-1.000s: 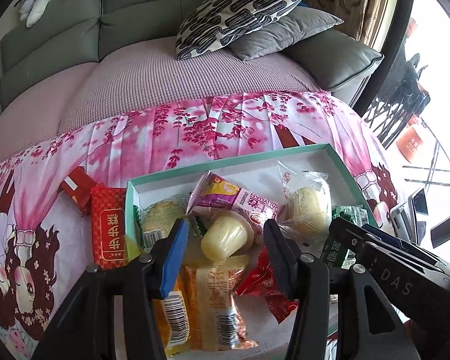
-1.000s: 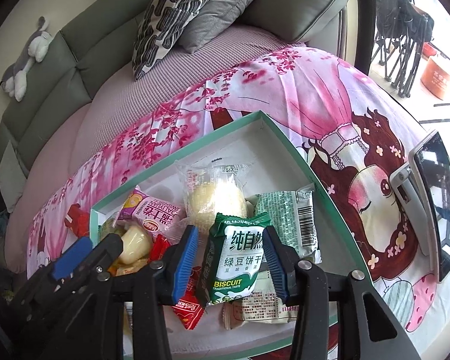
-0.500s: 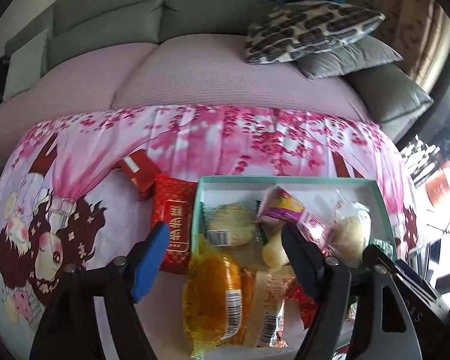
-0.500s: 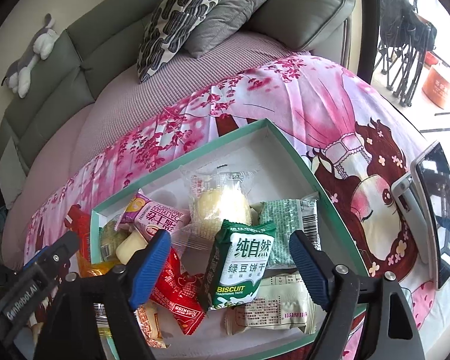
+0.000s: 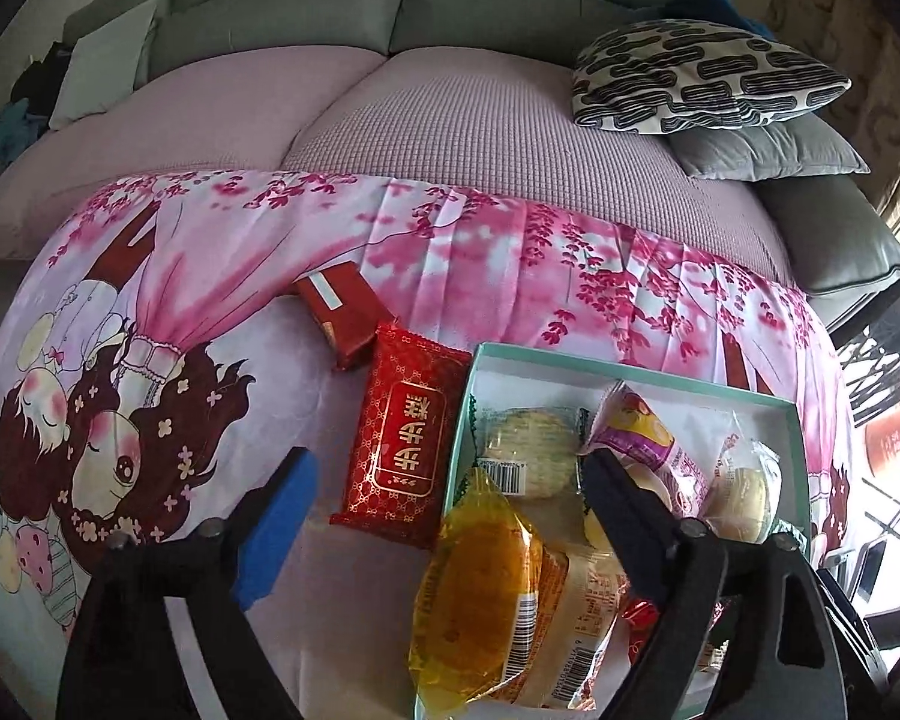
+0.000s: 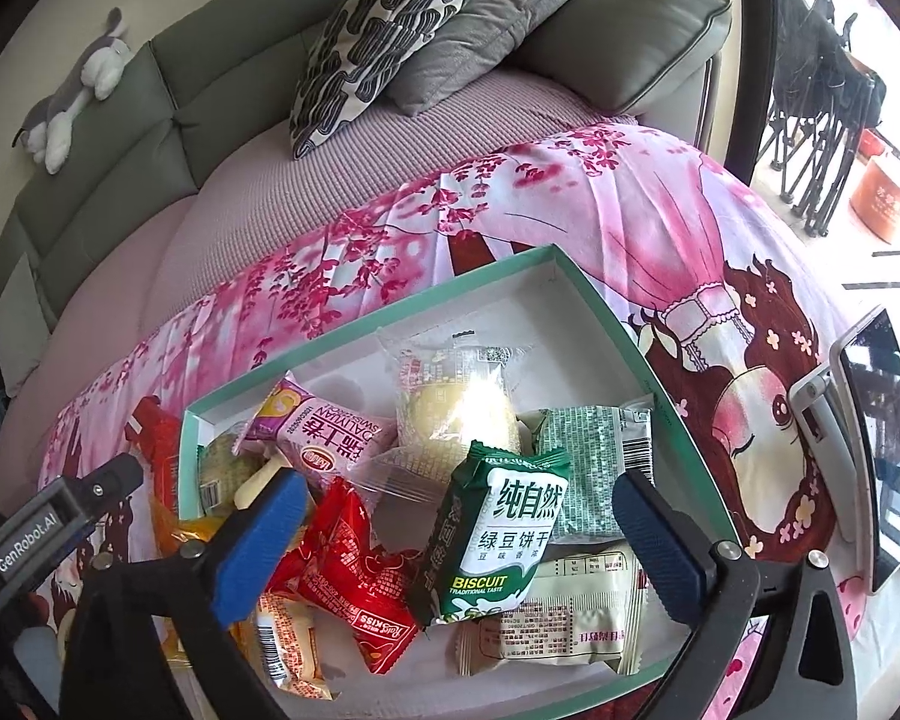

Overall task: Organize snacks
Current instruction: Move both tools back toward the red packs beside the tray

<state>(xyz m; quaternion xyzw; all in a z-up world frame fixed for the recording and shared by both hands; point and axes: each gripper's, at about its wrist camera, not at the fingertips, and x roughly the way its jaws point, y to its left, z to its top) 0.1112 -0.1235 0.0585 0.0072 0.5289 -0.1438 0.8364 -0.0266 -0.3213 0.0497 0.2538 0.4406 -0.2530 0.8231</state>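
A teal-rimmed white box (image 5: 630, 373) (image 6: 588, 285) on the pink cloth holds several snack packs. My left gripper (image 5: 444, 492) is open and empty, above the box's left edge. A red gold-patterned pack (image 5: 399, 438) and a small red box (image 5: 342, 312) lie on the cloth left of the box. An orange pack (image 5: 477, 594) leans over the box's near left corner. My right gripper (image 6: 456, 534) is open and empty, with a green biscuit pack (image 6: 498, 534) standing between its fingers, untouched. A red pack (image 6: 354, 570) lies beside it.
A grey sofa with a purple cover (image 5: 450, 120) lies behind the cloth, with patterned and grey pillows (image 5: 708, 78) at its right. A plush toy (image 6: 78, 90) sits on the backrest. A phone on a stand (image 6: 876, 438) stands right of the box.
Both grippers opened wide. The left one let go of the yellow pack and swung left toward the red packs on the cloth. The right one let go of the green biscuit pack.
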